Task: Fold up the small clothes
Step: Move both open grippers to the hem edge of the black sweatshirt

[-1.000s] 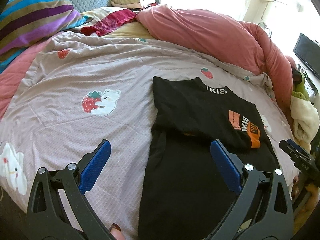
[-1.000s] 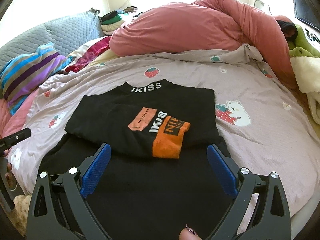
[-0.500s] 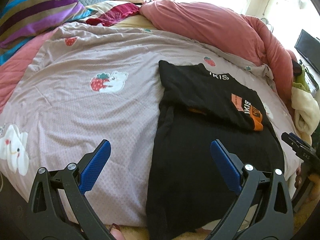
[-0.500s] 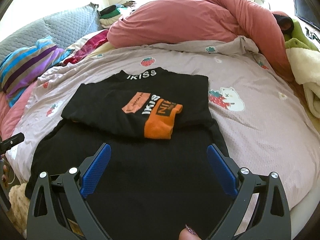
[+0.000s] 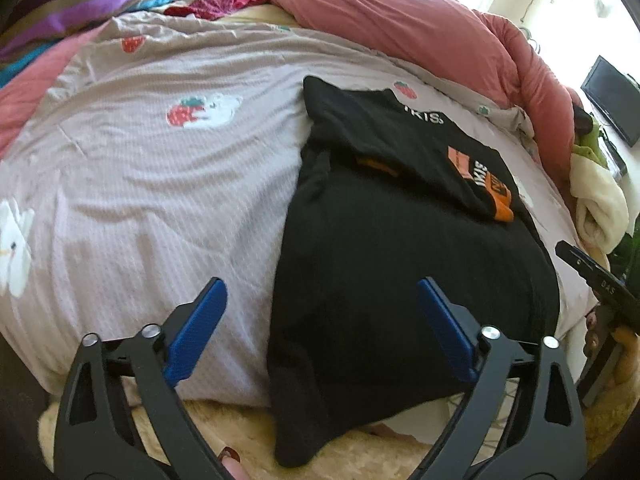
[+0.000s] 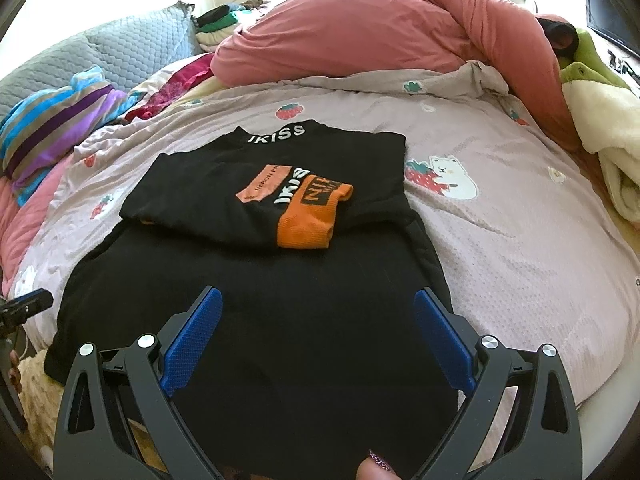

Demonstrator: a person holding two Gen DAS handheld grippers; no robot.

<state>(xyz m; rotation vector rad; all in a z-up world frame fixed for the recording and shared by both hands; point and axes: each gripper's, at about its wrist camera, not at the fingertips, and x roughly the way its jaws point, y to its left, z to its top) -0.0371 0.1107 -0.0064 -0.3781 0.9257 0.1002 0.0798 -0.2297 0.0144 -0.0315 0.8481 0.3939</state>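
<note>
A black top (image 5: 392, 280) (image 6: 280, 320) with white lettering at the collar and an orange cuff (image 6: 312, 216) lies on the bed, its sleeves folded across the chest and its hem hanging over the bed's near edge. My left gripper (image 5: 320, 300) hovers over the hem's left side; its jaws are closing, and its blue pads touch no cloth. Over the middle of the hem my right gripper (image 6: 316, 308) stands open, with no cloth pinched. The right gripper's tip (image 5: 592, 276) shows at the right edge of the left wrist view.
The pale bedspread (image 5: 140, 184) (image 6: 520, 240) has strawberry and bear prints. A pink duvet (image 6: 380, 28) is bunched at the back. A striped pillow (image 6: 52, 128) lies at left, a cream blanket (image 6: 608, 140) at right, folded clothes (image 6: 220, 24) by the headboard. A fluffy rug (image 5: 240, 420) lies below the bed edge.
Both grippers have drawn back and down toward the bed's near edge, so the top's hanging hem and the rug now show. The left gripper's jaws have narrowed slightly.
</note>
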